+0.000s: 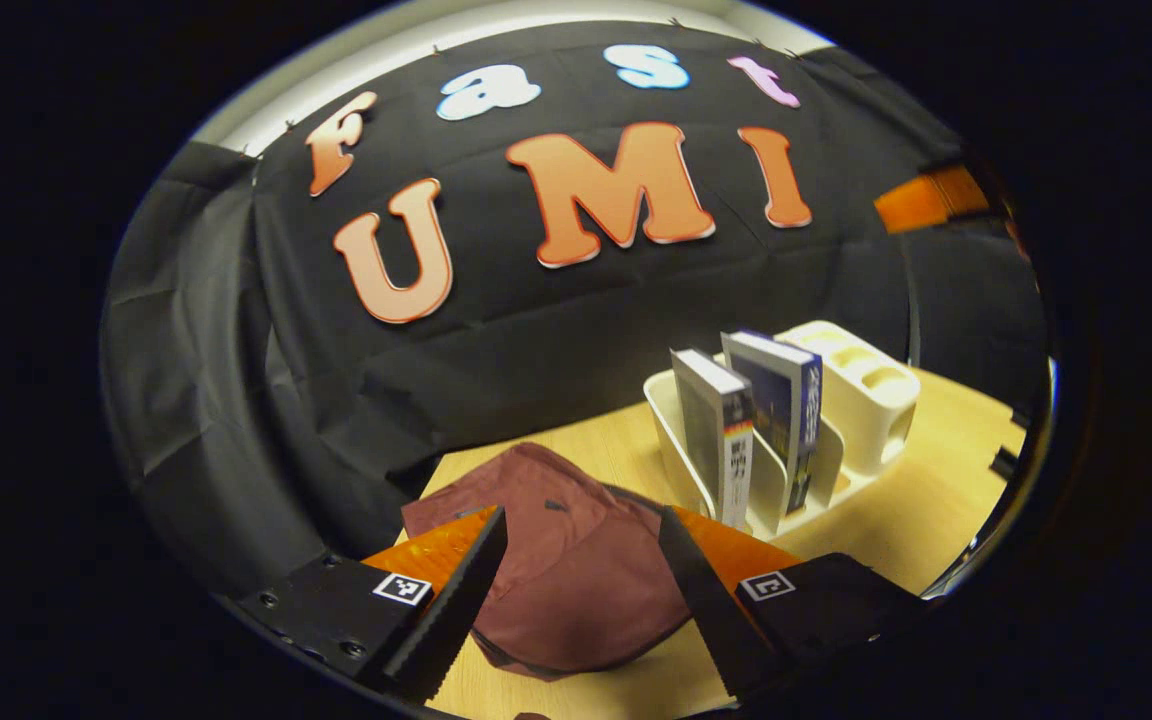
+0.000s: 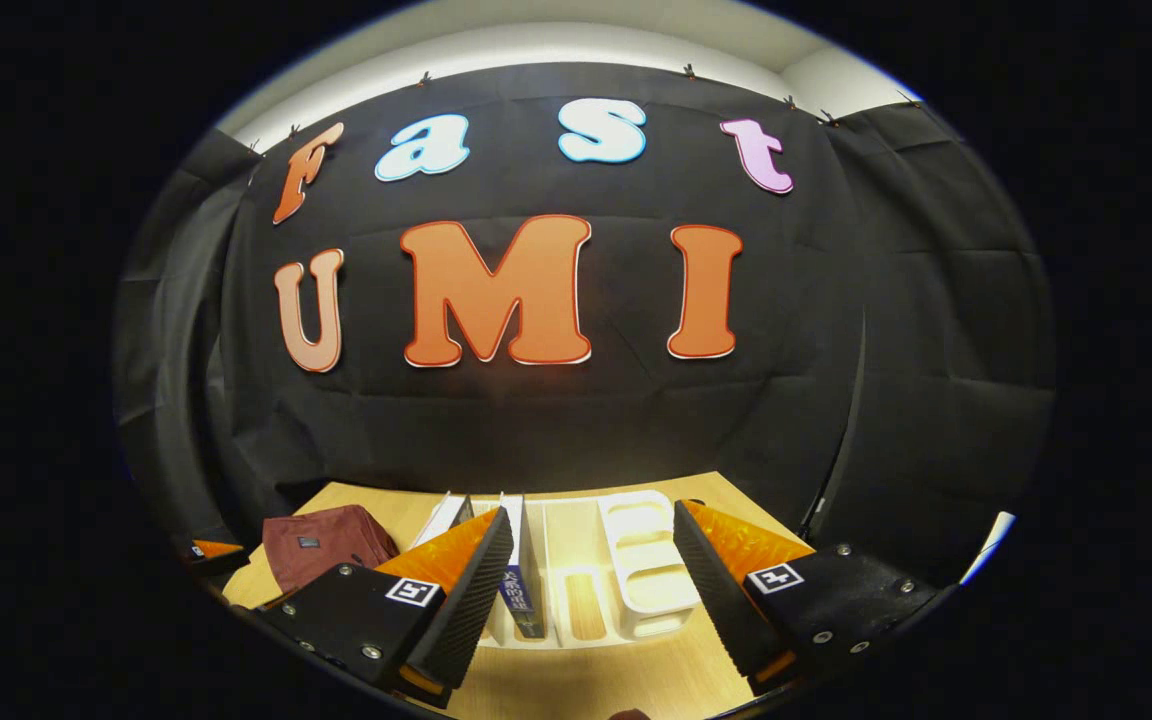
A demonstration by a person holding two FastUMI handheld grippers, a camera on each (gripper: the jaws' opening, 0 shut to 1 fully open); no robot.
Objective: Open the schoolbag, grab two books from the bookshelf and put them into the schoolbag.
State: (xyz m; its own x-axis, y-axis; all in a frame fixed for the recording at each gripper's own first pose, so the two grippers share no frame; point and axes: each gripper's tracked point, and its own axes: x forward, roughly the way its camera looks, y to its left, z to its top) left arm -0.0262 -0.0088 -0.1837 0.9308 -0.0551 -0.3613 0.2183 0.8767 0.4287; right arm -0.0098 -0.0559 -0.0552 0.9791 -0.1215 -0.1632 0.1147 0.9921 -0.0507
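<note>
Above the table (image 1: 916,520), both the left gripper (image 1: 581,590) and right gripper (image 2: 586,590) hover level, wide open, holding nothing

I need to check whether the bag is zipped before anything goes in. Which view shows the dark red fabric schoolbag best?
The left gripper view: the dark red fabric schoolbag lies large and close between the open left gripper fingers. The zip state isn't clear. The right gripper view shows it small, at the left edge of the light wooden table.
</note>
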